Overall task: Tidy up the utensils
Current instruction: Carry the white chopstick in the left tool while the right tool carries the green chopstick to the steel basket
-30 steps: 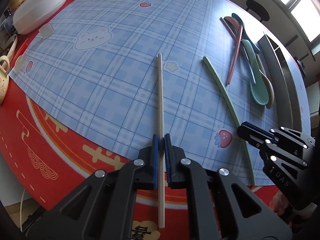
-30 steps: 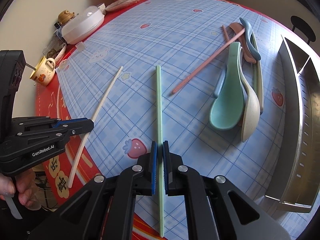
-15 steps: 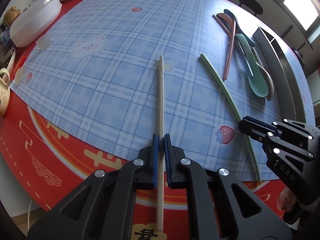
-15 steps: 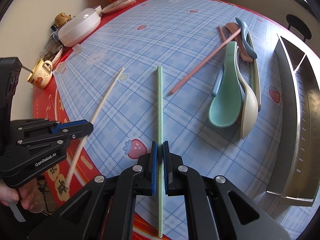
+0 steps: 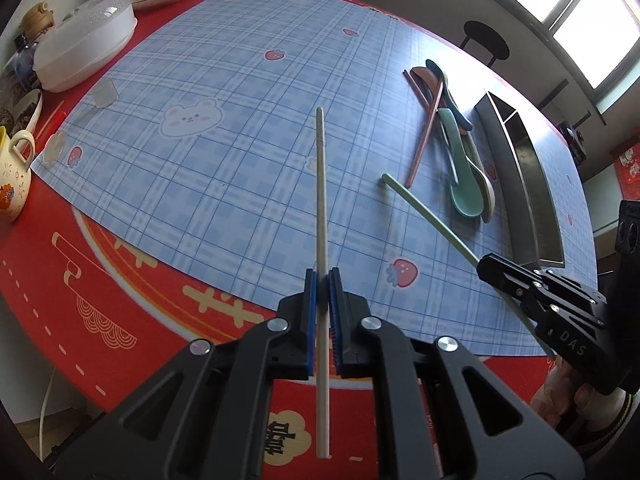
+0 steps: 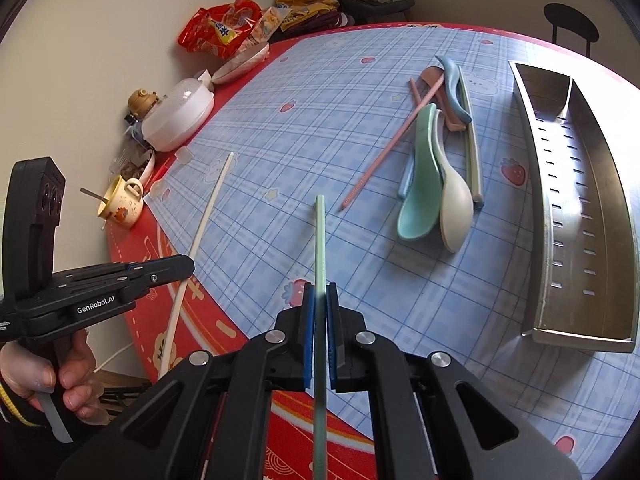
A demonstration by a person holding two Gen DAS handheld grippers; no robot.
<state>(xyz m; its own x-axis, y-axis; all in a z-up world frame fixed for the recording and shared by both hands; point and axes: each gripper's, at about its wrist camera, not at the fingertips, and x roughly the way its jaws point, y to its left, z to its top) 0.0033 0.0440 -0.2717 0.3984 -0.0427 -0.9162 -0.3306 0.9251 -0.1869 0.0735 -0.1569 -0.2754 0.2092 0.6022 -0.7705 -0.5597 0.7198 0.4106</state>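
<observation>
My left gripper (image 5: 322,280) is shut on a cream chopstick (image 5: 320,184) and holds it above the blue checked mat. My right gripper (image 6: 319,294) is shut on a green chopstick (image 6: 320,240), also lifted; that chopstick shows in the left wrist view (image 5: 424,208). The cream chopstick shows in the right wrist view (image 6: 208,216). On the mat lie a pink chopstick (image 6: 388,152), a teal spoon (image 6: 420,184), a cream spoon (image 6: 454,204), a blue spoon (image 6: 452,84) and a pink spoon (image 6: 432,76). A steel utensil tray (image 6: 576,208) stands at the right.
A white lidded container (image 6: 178,118), a cream mug (image 6: 120,202) and snack bags (image 6: 224,28) stand along the far left edge of the red tablecloth. A black stool (image 6: 570,24) stands beyond the table.
Both grippers have risen and pulled back with their chopsticks lifted off the mat; more of the table and tray shows now.
</observation>
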